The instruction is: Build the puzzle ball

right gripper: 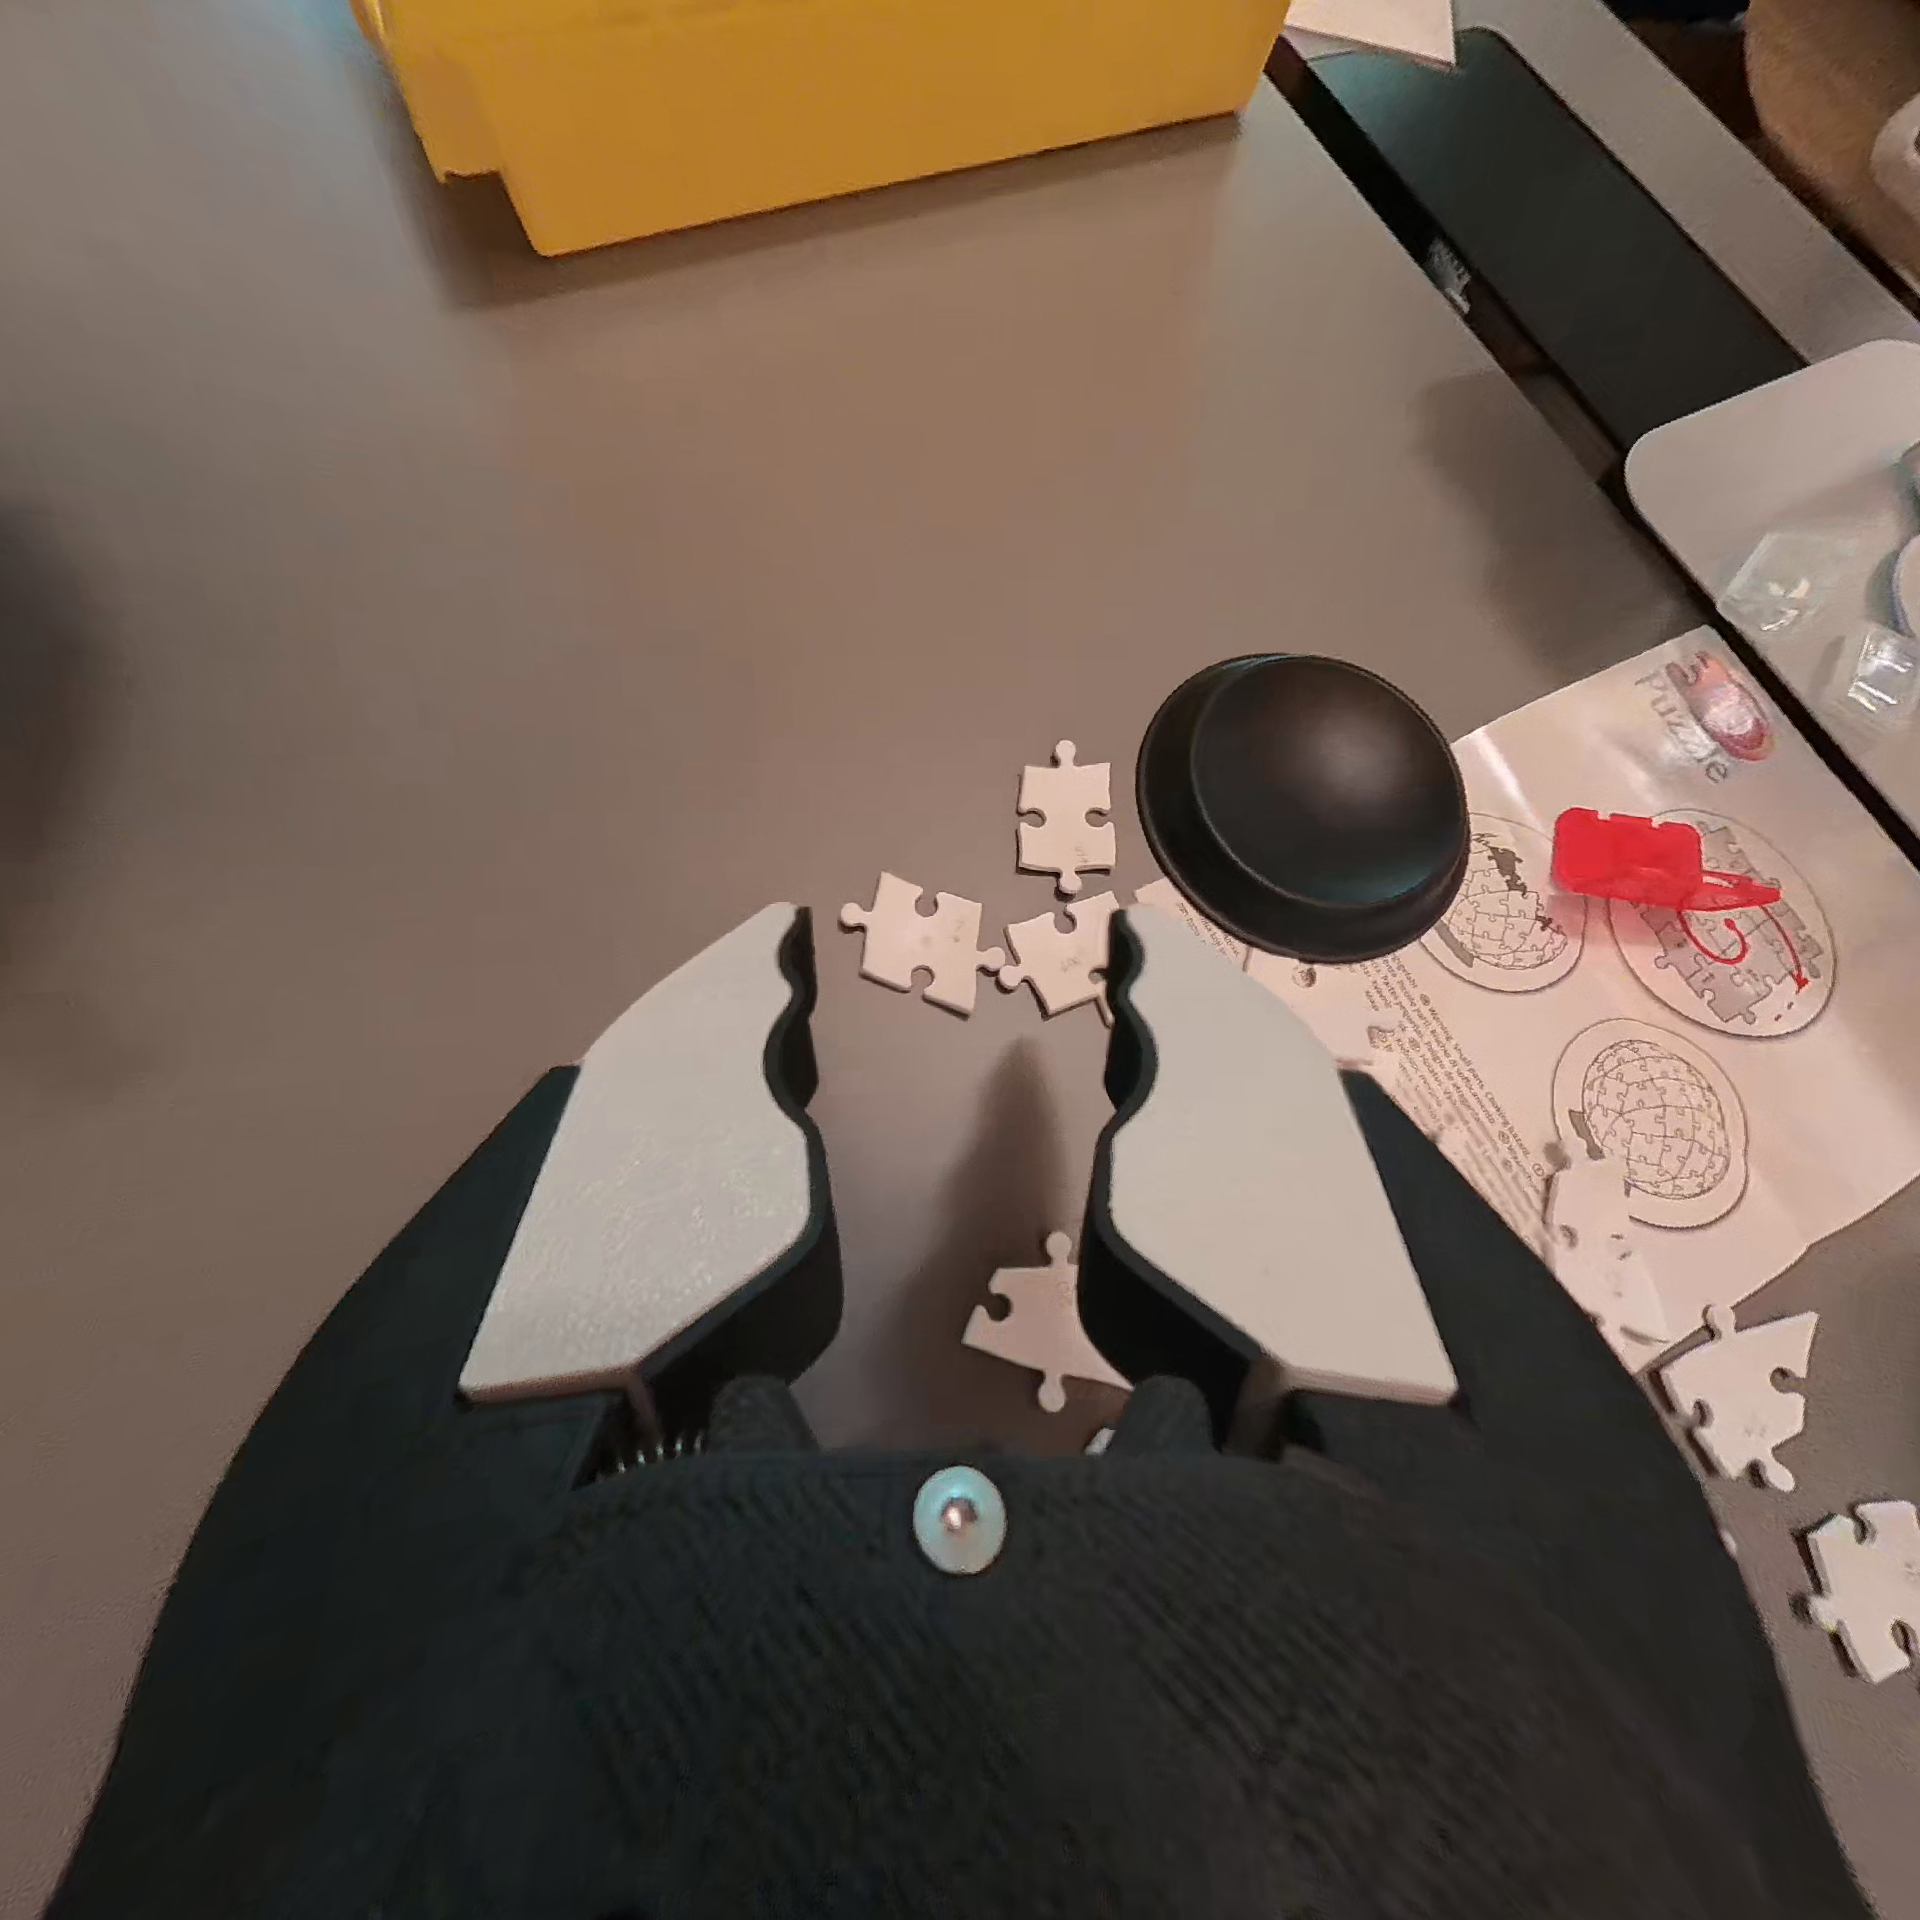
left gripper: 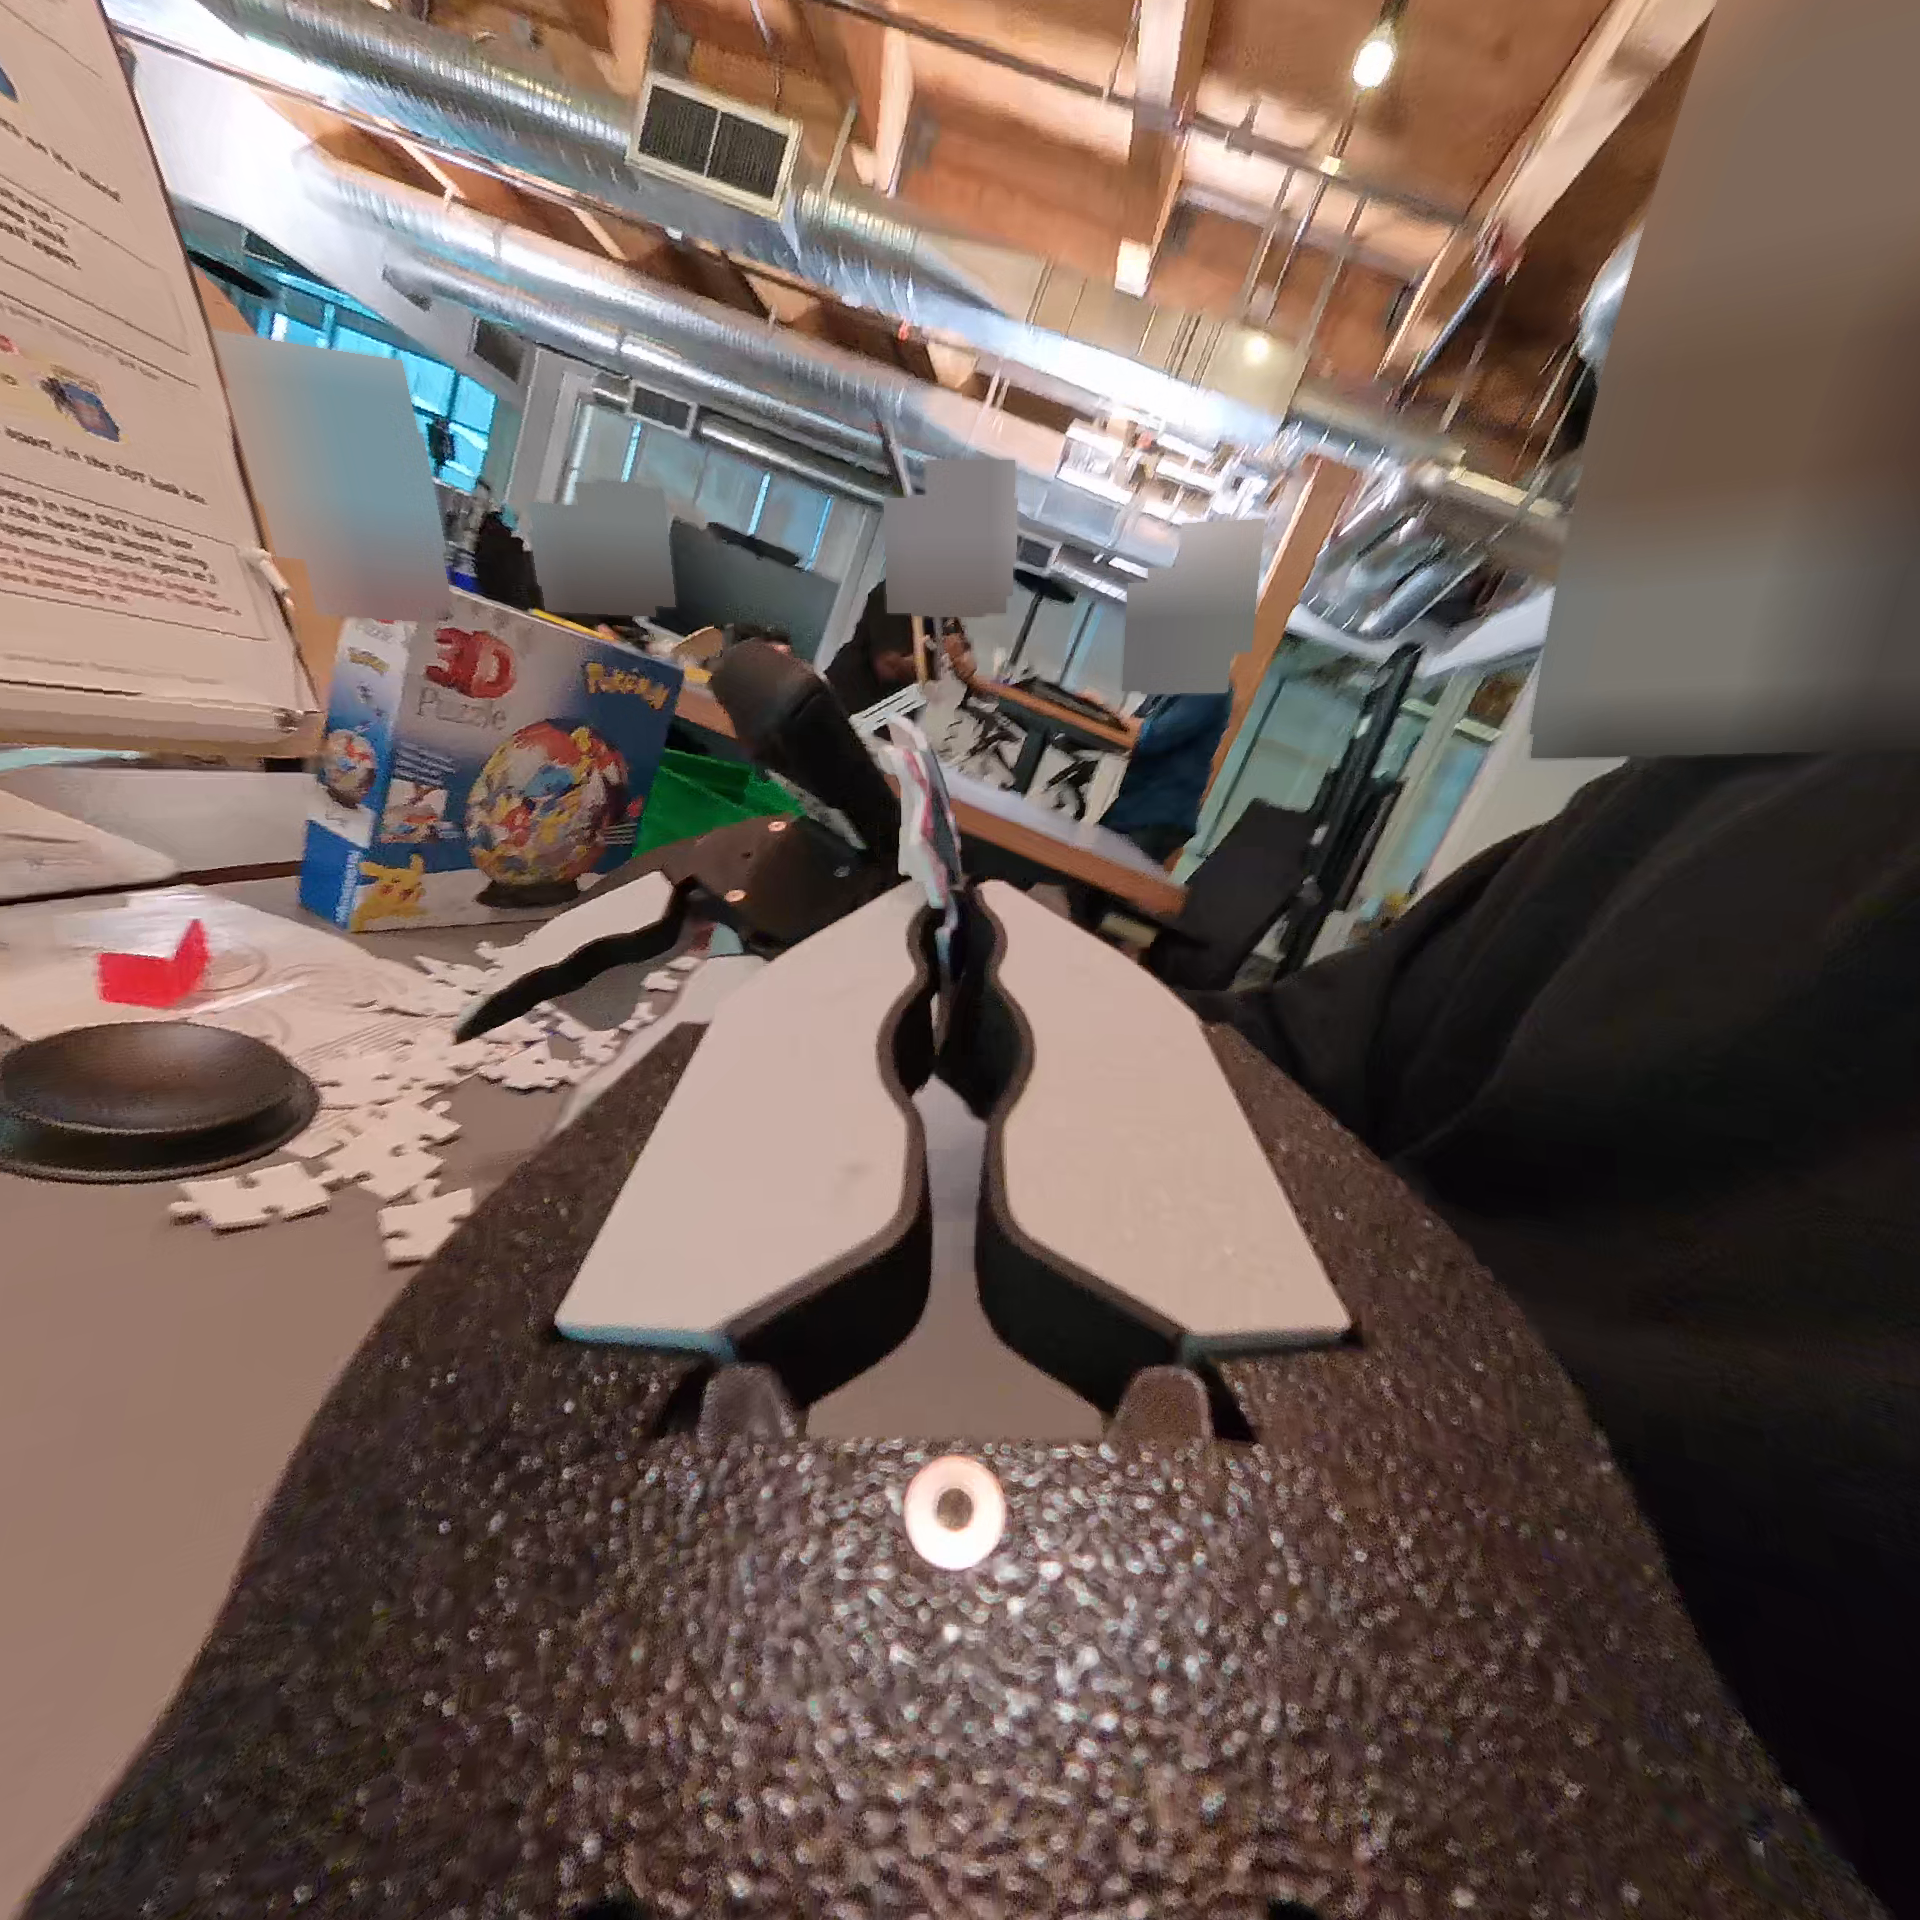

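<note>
Printed lettering is showing on the puzzle box (left gripper: 488,774), on the propped instruction sheet (left gripper: 99,343) at left, and on the leaflet (right gripper: 1621,997) lying on the counter (right gripper: 727,571); its wording is withheld.

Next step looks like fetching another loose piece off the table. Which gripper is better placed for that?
Probably the right gripper: it is open, empty, and pointed down at the loose white pieces on the table. The left gripper is shut on a puzzle piece, raised above the table.

Spread fingers (right gripper: 1195,1091) over puzzle pieces (right gripper: 920,940)
</note>
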Available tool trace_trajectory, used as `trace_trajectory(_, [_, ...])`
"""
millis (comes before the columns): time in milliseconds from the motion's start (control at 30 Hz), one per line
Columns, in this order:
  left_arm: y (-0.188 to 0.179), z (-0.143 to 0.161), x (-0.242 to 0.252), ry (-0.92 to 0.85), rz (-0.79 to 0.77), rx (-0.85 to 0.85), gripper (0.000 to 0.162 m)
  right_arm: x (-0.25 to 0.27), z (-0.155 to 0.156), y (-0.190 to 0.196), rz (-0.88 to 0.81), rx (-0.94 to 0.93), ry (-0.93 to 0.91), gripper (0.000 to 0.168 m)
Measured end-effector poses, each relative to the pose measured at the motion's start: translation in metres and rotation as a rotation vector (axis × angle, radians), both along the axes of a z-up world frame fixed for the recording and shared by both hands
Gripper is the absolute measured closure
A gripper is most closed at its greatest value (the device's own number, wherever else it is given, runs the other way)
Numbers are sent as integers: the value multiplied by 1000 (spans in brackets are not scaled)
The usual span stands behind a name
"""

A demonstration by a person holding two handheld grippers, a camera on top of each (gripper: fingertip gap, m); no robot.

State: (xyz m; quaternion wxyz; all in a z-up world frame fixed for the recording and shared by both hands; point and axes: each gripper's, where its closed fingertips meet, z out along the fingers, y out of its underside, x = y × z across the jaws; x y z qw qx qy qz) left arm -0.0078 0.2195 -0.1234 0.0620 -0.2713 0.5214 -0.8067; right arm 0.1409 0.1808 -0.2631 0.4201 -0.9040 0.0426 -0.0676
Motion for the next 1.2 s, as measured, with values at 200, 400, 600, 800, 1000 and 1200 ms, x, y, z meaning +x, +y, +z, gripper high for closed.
trace_trajectory(200, [8, -1, -5, 43, -105, -126, 161, 18, -7, -1, 17, -109, 9, 137])
trace_trajectory(400, [13, -17, 4, 106, -56, -62, 161, 43, -19, 5, 22, -275, -145, 155])
trace_trajectory(600, [19, -8, -1, 73, -63, -100, 161, 40, -34, 31, 30, -291, -27, 140])
trace_trajectory(800, [27, -4, -5, -30, 20, -34, 161, 39, -47, 42, 38, -314, 7, 140])
trace_trajectory(1000, [35, -5, 11, -481, 668, 825, 160, 37, -49, 43, 38, -292, 40, 143])
trace_trajectory(1200, [32, 0, 17, -672, 901, 1267, 160, 36, -49, 43, 51, -276, 56, 145])
